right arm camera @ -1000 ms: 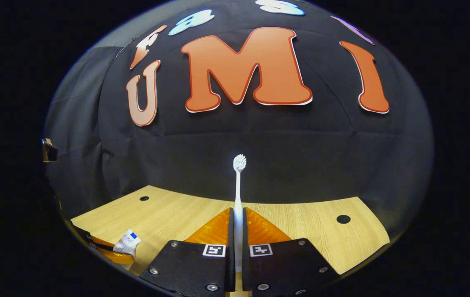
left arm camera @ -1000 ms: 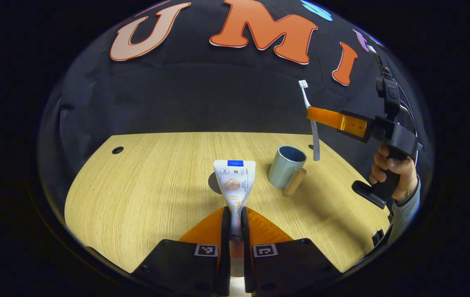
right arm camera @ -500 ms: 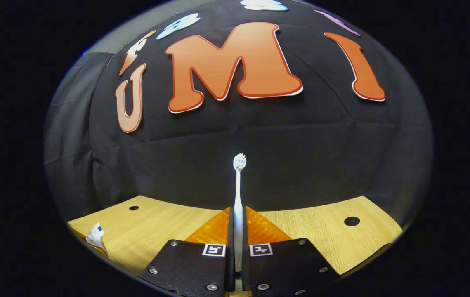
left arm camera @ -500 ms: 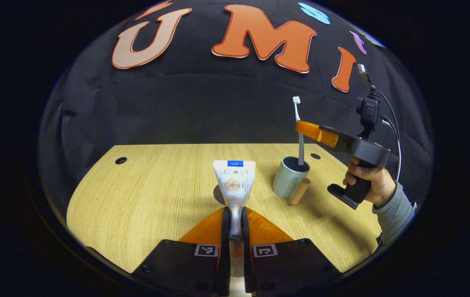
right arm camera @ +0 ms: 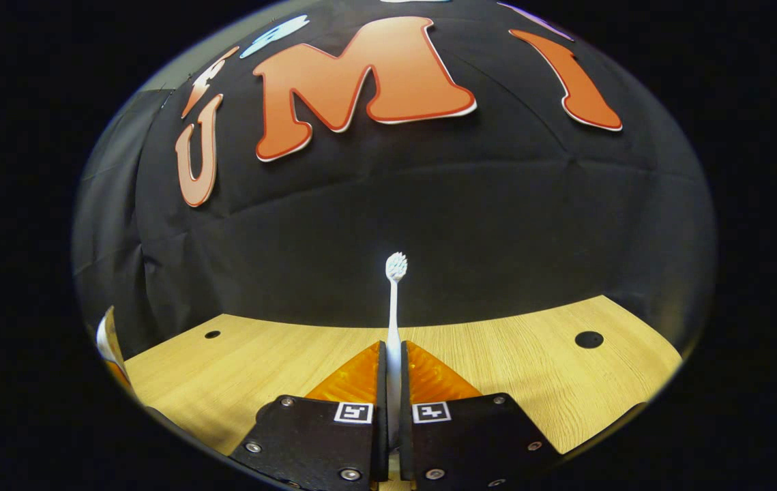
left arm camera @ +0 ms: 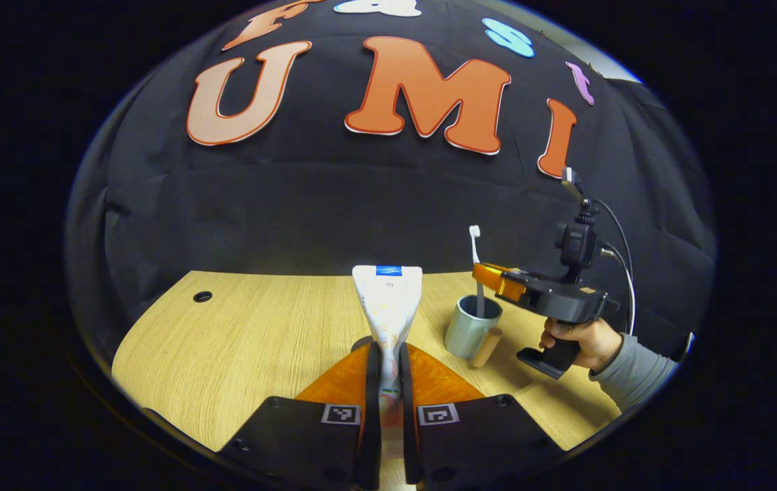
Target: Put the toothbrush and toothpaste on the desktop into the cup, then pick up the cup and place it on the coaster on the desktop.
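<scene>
White plastic toothbrush [left arm camera: 475,262], clamped upright by the right gripper [left arm camera: 494,279], is lowered handle-first into the grey-blue cylindrical cup [left arm camera: 470,327]; white toothpaste tube [left arm camera: 388,303] is kept pinched in the left gripper [left arm camera: 388,361] for insertion next.

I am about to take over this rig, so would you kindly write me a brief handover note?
Left gripper: shut on the toothpaste, held above the desk.
Right gripper: shut on the toothbrush, its lower end inside the cup.
Done: both items picked up.
Left: release the toothbrush, add the toothpaste, then move the cup to the coaster, which I cannot make out.
</scene>
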